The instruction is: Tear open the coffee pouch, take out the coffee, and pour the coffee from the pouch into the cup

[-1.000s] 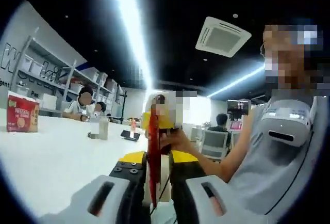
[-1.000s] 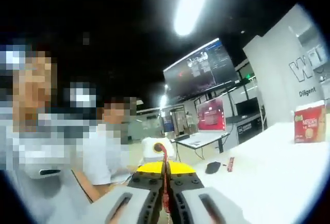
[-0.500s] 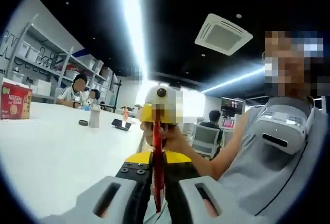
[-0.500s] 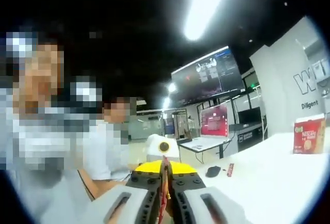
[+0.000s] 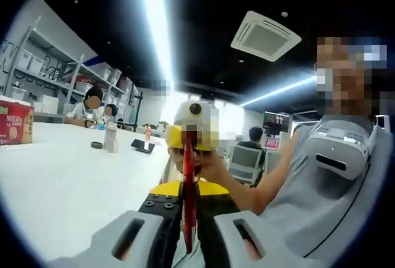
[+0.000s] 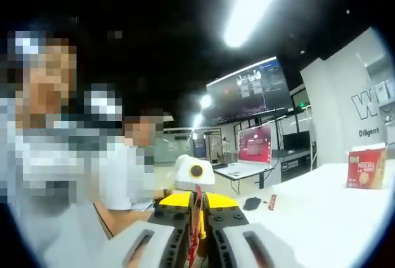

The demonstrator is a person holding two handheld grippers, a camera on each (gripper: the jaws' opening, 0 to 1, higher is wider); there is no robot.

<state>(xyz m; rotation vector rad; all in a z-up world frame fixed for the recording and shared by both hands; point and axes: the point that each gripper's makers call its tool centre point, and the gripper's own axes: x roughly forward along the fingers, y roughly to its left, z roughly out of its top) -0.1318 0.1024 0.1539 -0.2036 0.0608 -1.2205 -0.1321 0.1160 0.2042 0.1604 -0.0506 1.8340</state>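
Note:
A slim red coffee pouch (image 5: 188, 188) is seen edge-on, stretched between both grippers above the white table (image 5: 68, 188). My left gripper (image 5: 188, 209) is shut on its near end. Facing it, my right gripper (image 5: 189, 139), yellow and white, clamps the far end, with a person's hand (image 5: 213, 168) holding it. In the right gripper view the same red pouch (image 6: 196, 221) runs up between the jaws of my right gripper (image 6: 196, 211), which is shut on it. The left gripper (image 6: 196, 189) meets it from the other side. I cannot pick out a cup for certain.
A red Nescafe box (image 5: 15, 123) (image 6: 365, 169) stands far off on the table. A pale bottle-like object (image 5: 111, 137), a black puck (image 5: 97, 145) and a dark phone (image 5: 142, 146) lie mid-table. A black mouse (image 6: 252, 203) and red sachet (image 6: 271, 202) lie nearby. A person in grey (image 5: 321, 181) is close.
Both views have swung slightly, so the red box sits nearer the edge in each. The two grippers stay shut on the pouch, facing each other, a little closer together.

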